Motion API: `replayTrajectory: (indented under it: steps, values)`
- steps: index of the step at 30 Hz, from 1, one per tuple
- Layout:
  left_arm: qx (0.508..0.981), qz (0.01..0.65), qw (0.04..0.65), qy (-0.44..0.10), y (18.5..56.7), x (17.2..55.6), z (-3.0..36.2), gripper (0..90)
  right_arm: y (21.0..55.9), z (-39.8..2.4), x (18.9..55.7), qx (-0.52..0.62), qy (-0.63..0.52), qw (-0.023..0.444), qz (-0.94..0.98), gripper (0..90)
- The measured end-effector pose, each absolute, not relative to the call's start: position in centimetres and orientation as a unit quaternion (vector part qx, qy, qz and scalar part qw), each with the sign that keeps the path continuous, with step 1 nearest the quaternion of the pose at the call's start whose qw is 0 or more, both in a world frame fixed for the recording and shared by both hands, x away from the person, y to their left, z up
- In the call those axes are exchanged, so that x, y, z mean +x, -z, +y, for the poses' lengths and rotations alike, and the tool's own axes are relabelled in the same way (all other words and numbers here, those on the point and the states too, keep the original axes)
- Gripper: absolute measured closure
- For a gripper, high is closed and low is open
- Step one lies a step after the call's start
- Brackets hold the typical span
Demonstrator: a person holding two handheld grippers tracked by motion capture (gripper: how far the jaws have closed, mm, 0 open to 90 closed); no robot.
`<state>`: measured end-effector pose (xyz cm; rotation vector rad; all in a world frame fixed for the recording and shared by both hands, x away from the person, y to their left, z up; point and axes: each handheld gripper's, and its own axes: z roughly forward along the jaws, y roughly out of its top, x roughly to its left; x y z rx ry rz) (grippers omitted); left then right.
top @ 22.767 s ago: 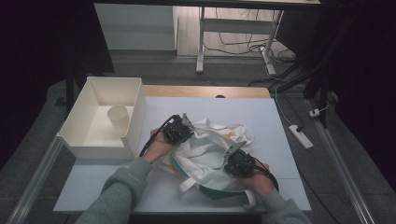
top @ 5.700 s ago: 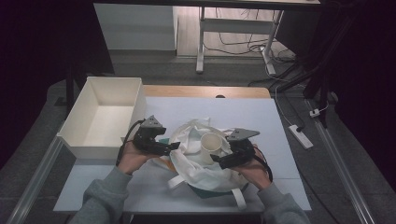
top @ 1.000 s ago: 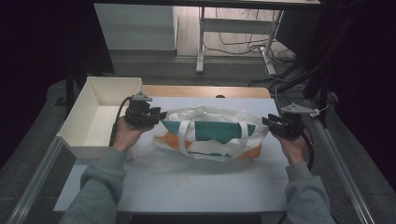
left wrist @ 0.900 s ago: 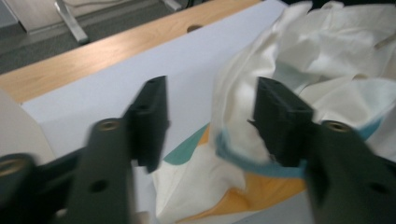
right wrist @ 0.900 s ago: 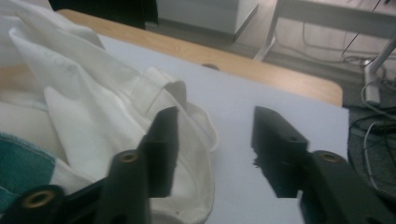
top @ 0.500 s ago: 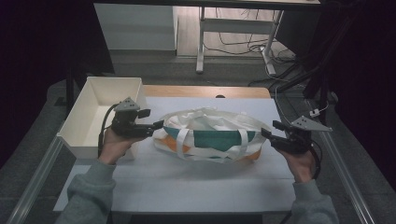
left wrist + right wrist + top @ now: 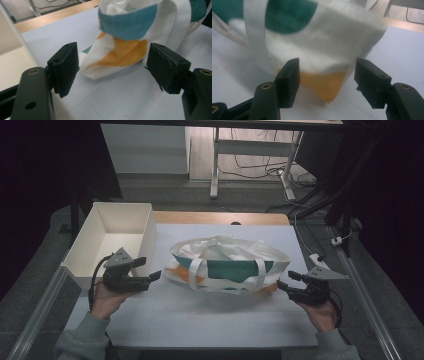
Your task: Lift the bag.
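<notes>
Currently a canvas tote bag (image 7: 229, 265), white with teal and orange patches and white strap handles, stands near the middle of the desk (image 7: 200, 320), mouth up and gaping, with crumpled white fabric visible inside. Left gripper (image 7: 150, 274) sits just off the bag's left end, pointing toward it; its jaws have just been opening and now stand spread, nothing between them. In the left gripper view the bag's orange-and-white bottom corner (image 7: 117, 53) lies on the desk ahead of the two black pads (image 7: 65, 67), clear of both, with the teal band above it. Right gripper (image 7: 288, 281) sits just off the bag's right end, also aimed at it; its jaws have likewise just been opening and stand spread and empty. In the right gripper view the bag's right end (image 7: 324, 50) fills the space beyond the pads (image 7: 290, 80), blurred, its orange corner resting on the desk ahead of the gap and a white strap hanging at the left; neither pad touches the cloth. A white open box (image 7: 87, 270) stands at the desk's left edge, beside the left gripper and apart from the bag. Each gripper is held in a hand with a grey sleeve.
</notes>
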<state>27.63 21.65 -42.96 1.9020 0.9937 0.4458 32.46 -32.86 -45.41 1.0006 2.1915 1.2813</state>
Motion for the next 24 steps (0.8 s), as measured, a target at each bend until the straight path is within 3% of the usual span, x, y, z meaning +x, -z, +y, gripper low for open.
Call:
replayTrajectory:
  steps: [11,24]
  values:
    - [0.768,0.439,0.436,-0.165,46.1,26.0,23.9,23.7,47.4,-31.8,32.3,0.346,-0.429,0.205,0.809,37.4]
    - [0.769,0.447,0.43,-0.157,47.1,25.9,24.1,23.4,47.8,-31.5,32.3,0.336,-0.425,0.211,0.814,37.2]
